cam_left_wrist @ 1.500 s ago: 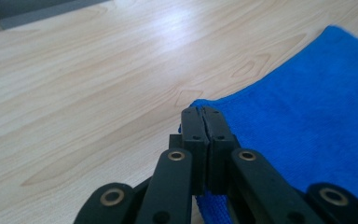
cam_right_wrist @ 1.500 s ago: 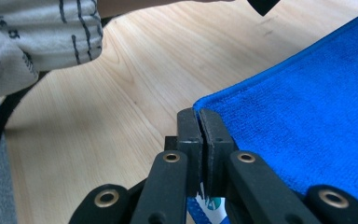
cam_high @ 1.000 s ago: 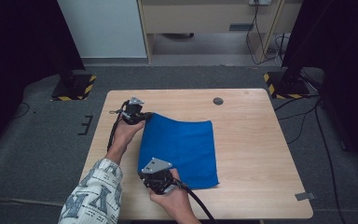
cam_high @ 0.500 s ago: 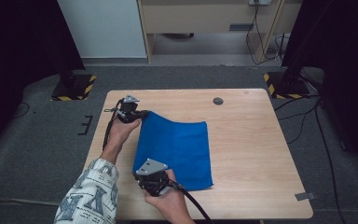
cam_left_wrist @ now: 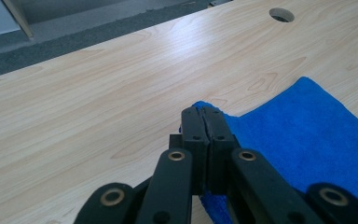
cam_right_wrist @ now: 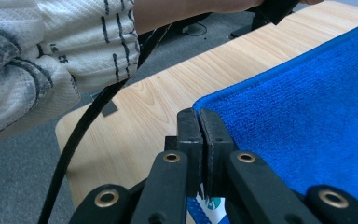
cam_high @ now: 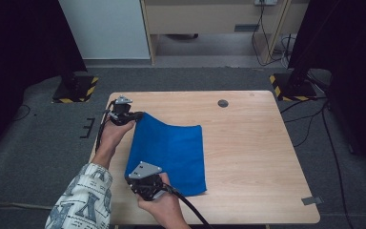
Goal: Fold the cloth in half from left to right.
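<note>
Two corners of a blue towel (cam_high: 171, 152) are pinched at once as we work at a light wooden table (cam_high: 252, 143), the cloth spread across the table's left half. Our left gripper (cam_high: 136, 116) has its jaws closed tight on the far-left corner of the towel (cam_left_wrist: 279, 135), while our right gripper (cam_high: 148, 190) is clamped shut on the near-left corner (cam_right_wrist: 307, 121), a white label peeping out just beneath the jaws. Between the two grips the left edge is raised off the wood; the right part lies flat, well short of the round cable hole (cam_high: 223, 103) near the far edge. We judge the risk to be a slipped corner: each hold takes in only a thin bite of terry, and pulling the hands apart or lifting unevenly could drag the cloth free, or leave it skewed and bunched instead of square.
</note>
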Tool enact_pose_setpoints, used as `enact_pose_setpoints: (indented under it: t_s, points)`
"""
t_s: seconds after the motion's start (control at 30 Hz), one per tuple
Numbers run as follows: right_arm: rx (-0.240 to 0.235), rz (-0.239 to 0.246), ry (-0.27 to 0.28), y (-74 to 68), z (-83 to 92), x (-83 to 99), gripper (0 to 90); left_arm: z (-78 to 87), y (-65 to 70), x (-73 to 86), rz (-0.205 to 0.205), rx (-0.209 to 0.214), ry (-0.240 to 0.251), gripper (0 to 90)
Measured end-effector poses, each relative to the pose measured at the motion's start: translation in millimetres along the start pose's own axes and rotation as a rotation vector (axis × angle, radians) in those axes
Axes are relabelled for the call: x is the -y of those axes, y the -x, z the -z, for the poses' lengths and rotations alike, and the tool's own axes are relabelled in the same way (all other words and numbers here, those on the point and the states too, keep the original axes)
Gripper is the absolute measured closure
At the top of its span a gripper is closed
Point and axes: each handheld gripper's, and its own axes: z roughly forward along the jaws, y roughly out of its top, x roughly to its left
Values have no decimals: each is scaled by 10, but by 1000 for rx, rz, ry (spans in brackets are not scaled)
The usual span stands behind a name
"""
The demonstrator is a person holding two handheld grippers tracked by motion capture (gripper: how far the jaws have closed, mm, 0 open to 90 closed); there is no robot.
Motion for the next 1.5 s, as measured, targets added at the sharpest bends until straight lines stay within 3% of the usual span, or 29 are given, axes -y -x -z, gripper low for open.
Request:
enact_pose_setpoints:
  t_s: [0.2,0.53,0.8,1.03,1.3,1.5]
  points:
    - [-1,8,-2,32,65,-29,882,21,32,-87,1,2,0,888]
    - [26,-34,27,258,362,51,881,-207,237,-230,-9,14,-22,888]
    - [57,-63,32,445,583,189,881,-468,527,-366,-45,39,-29,888]
    - [75,-85,30,555,704,324,881,-610,695,-419,-65,43,-42,887]
    - [94,-105,21,655,806,468,881,-702,784,-414,-95,53,-52,887]
    - [105,-120,16,709,839,543,881,-745,833,-425,-95,59,-45,887]
